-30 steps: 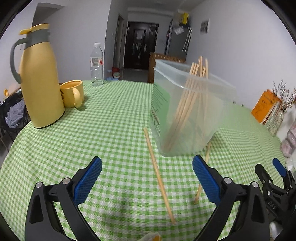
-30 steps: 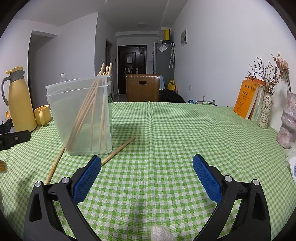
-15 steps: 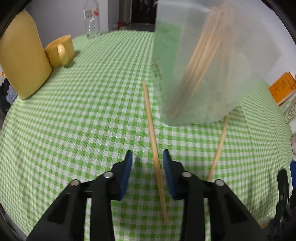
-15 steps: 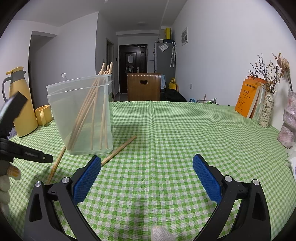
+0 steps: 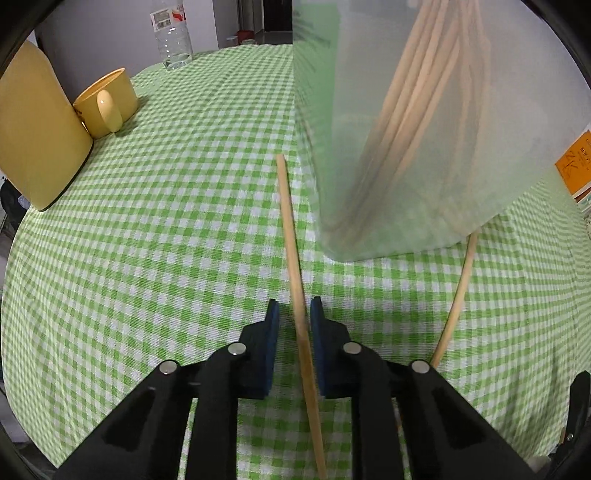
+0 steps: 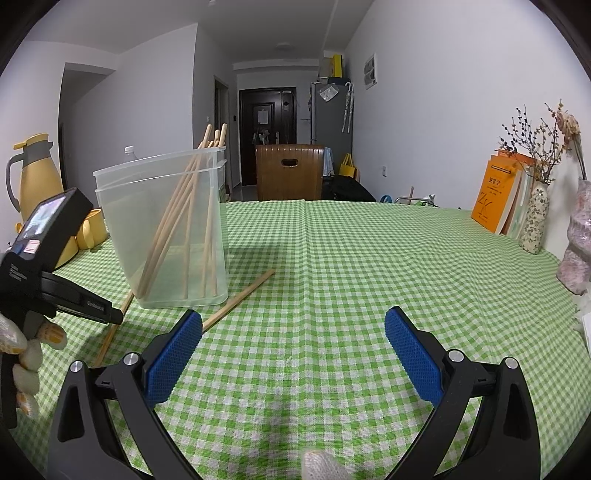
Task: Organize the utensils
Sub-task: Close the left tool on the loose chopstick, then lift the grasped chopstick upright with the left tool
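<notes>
A clear plastic bin [image 5: 424,129] [image 6: 162,236] stands on the green checked tablecloth and holds several wooden chopsticks. One loose chopstick [image 5: 291,240] lies just left of the bin. My left gripper [image 5: 294,321] is low over the cloth, its blue pads [image 5: 272,328] closed to a narrow gap around this chopstick; a small gap still shows on the left side. A second loose chopstick [image 5: 458,295] [image 6: 240,299] lies at the bin's right side. My right gripper [image 6: 293,332] is wide open and empty above the cloth, right of the bin.
A yellow thermos [image 5: 33,136] [image 6: 33,173], a yellow cup [image 5: 107,101] and a water bottle [image 5: 170,33] stand at the left. Orange books [image 6: 498,199] and vases [image 6: 535,218] stand at the right edge. A wooden chair [image 6: 290,171] is behind the table.
My left gripper has dropped down to the loose chopstick and its jaws have closed from wide open to a narrow gap around it. The right gripper has stayed still.
</notes>
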